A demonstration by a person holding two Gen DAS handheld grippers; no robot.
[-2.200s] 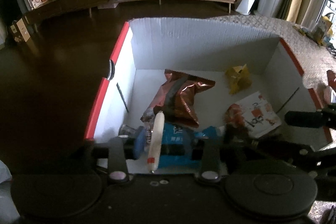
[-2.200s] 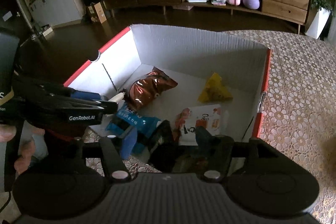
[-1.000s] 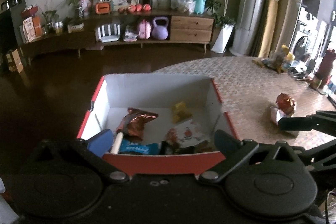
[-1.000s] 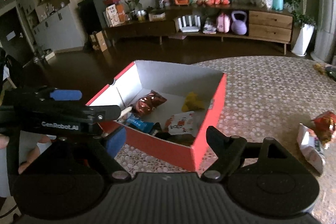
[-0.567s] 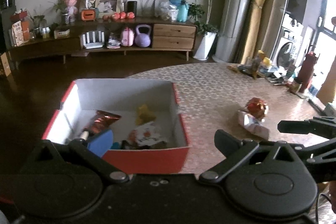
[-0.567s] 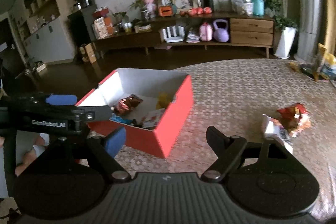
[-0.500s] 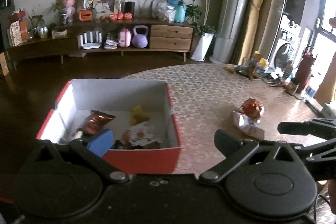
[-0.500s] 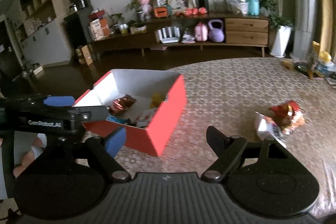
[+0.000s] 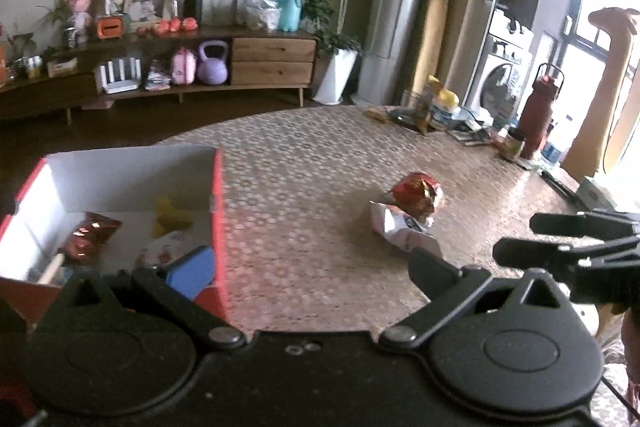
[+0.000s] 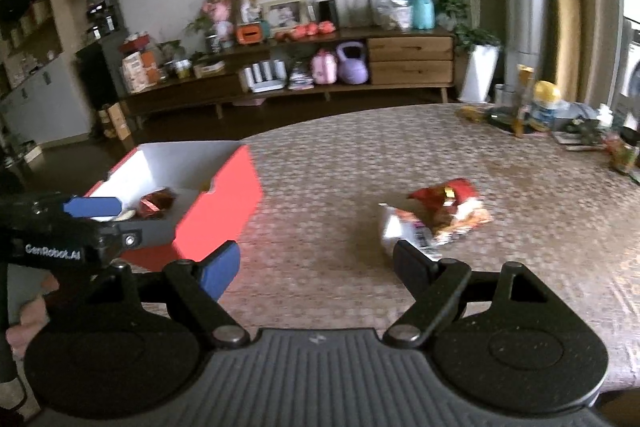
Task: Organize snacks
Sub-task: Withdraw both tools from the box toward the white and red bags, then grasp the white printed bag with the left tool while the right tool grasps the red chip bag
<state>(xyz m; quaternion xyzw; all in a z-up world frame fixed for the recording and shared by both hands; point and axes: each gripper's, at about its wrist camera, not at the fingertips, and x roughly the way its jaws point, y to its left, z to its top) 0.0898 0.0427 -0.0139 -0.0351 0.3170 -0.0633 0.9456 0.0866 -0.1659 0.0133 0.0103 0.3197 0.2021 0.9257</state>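
A red box with a white inside [image 9: 218, 187] [image 10: 224, 187] stands at the left of the table and holds several snack packs, among them a brown foil bag [image 9: 90, 233] and a yellow pack [image 9: 170, 217]. On the table lie a red foil snack bag [image 9: 418, 189] [image 10: 444, 197] and a white snack pack [image 9: 396, 227] [image 10: 400, 227], touching each other. My left gripper [image 9: 308, 271] is open and empty, over the box's right wall. My right gripper [image 10: 316, 263] is open and empty, short of the two packs.
The table has a patterned brown cloth [image 9: 312, 167]. Bottles, jars and clutter [image 9: 444, 111] stand at its far right edge, with a dark red flask [image 9: 538, 115]. A long wooden sideboard [image 10: 304, 83] stands across the room. The right gripper shows in the left wrist view [image 9: 580, 243].
Both grippers let go of their snacks in the box, opened, pulled back and up, and swung right. The box slid to the left of both views and the two loose packs came closer.
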